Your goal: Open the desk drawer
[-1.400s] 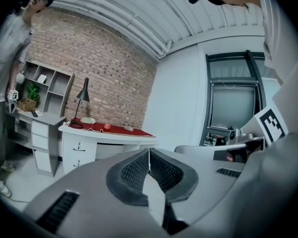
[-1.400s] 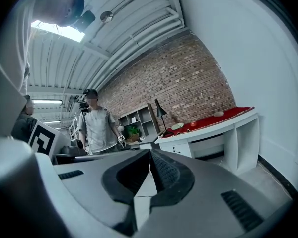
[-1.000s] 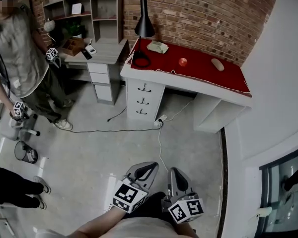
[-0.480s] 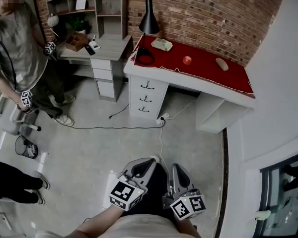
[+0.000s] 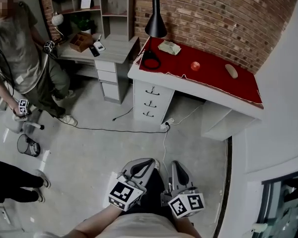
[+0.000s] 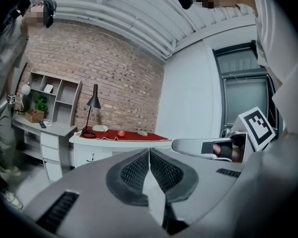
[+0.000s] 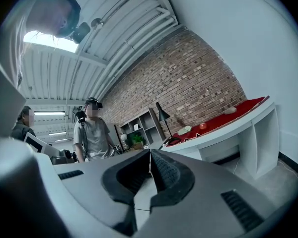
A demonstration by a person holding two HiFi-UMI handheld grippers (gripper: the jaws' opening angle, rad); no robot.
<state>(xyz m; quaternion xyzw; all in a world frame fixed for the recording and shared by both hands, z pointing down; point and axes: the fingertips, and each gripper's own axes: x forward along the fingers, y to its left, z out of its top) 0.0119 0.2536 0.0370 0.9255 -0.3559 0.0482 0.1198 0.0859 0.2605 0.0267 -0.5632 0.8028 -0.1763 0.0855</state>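
- Change: I am closing in on the white desk (image 5: 196, 90). In the head view it sits lower, further right and a little larger than a second ago. The stretch of bare floor (image 5: 99, 157) between us is shrinking but still wide.
- Task's thing: the drawer stack (image 5: 150, 103) has three fronts with dark handles. It stands under the left end of the desk, below the red cloth (image 5: 203, 68) and the black lamp (image 5: 155, 19). All three fronts look flush, so none is pulled out yet.
- Left gripper (image 6: 149, 155): my jaws are pressed together with nothing between them. Its view looks almost level at the desk front, well apart from it.
- Right gripper (image 7: 150, 163): these jaws are likewise pressed together and empty. The desk lies off to the right in its view.
- Carriage: I hold both grippers low and side by side before my body, at much the same place in the head view as in the earlier frames. It is the room that has shifted around them.
- Meaning for the task: this is the approach stage, with no contact made. I judge that one pair of jaws must part before a handle can be taken. The top handle (image 5: 152, 90) seems the easiest target, though I cannot tell which drawer is meant.
- Otherwise unchanged: the person (image 5: 20, 48) stands by the shelf desk (image 5: 114, 53) at left as before. The cable (image 5: 114, 129) lies where it did on the floor.
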